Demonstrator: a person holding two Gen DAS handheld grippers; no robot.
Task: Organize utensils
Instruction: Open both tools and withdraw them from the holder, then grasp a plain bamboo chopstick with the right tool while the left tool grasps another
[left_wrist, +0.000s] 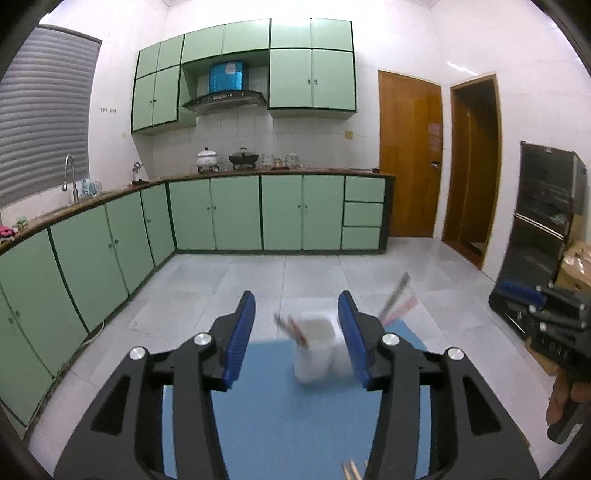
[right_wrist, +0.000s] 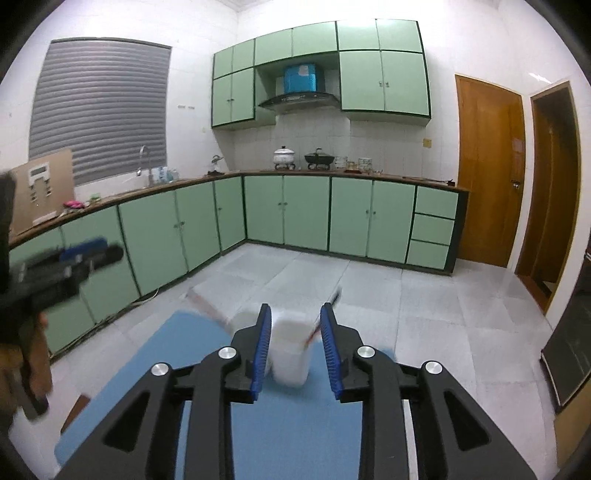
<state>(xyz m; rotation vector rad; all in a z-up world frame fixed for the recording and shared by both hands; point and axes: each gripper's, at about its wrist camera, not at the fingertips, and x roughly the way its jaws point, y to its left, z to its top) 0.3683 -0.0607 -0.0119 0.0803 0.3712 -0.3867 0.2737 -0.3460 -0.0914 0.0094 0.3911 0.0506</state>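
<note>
In the left wrist view, the left tongs (left_wrist: 296, 332) stand spread wide, holding nothing, their blue pads (left_wrist: 240, 334) well apart over a blue mat (left_wrist: 266, 417) that covers the desk. Between those pads, farther along the mat, stands a white cup (left_wrist: 316, 349), blurred, with a few thin red and grey utensils (left_wrist: 293, 328) leaning out of its left side. To the right of the cup, more long sticks (left_wrist: 397, 299) rise at a slant past the right pad; whether they sit in the cup or behind it cannot be told through the blur. At the bottom edge of the mat a couple of pale wooden sticks (left_wrist: 351, 470) lie just inside the frame. Far right in that view the right tongs (left_wrist: 524, 295) show from the side, with the person's hand (left_wrist: 561, 398) below them. In the right wrist view, the left tongs (right_wrist: 96, 251) appear blurred at the far left. The right tongs (right_wrist: 295, 339) are spread, narrower than the left pair, and pinch nothing; the white cup (right_wrist: 290, 354) sits between their pads (right_wrist: 263, 347) on the mat (right_wrist: 177, 354), close to the left one, though contact cannot be made out. A red-tipped utensil (right_wrist: 323, 321) leans from the cup toward the right pad.
</note>
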